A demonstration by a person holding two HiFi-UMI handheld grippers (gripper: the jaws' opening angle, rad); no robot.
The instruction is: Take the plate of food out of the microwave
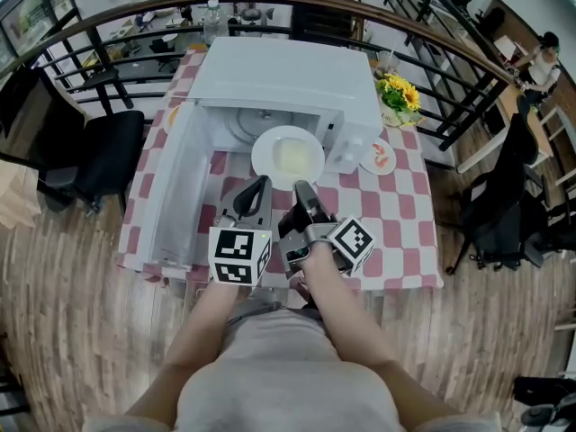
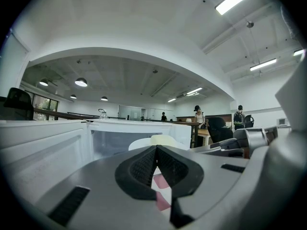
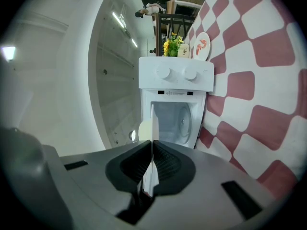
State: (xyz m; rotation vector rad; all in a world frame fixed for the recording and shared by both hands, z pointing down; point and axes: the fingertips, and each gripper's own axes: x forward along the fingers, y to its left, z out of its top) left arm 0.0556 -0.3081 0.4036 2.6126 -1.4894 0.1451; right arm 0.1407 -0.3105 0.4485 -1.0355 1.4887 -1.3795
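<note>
step: i'm holding plate (image 1: 266, 154) at microwave (image 1: 279, 79) mouth | right gripper (image 1: 302, 188) clamping its rim | left gripper (image 1: 259, 187) jaws together, empty | tip: i'm keeping it level, easing out slowly so food (image 1: 293, 158) isn't sliding

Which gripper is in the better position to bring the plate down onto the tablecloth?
Right. The right gripper is shut on the near rim of the plate, in front of the open microwave. The left gripper is shut on nothing, beside it.

pale food (image 1: 292, 158) unidentifiable, plate (image 1: 265, 151) edge hidden inside right gripper (image 1: 302, 188)
</note>
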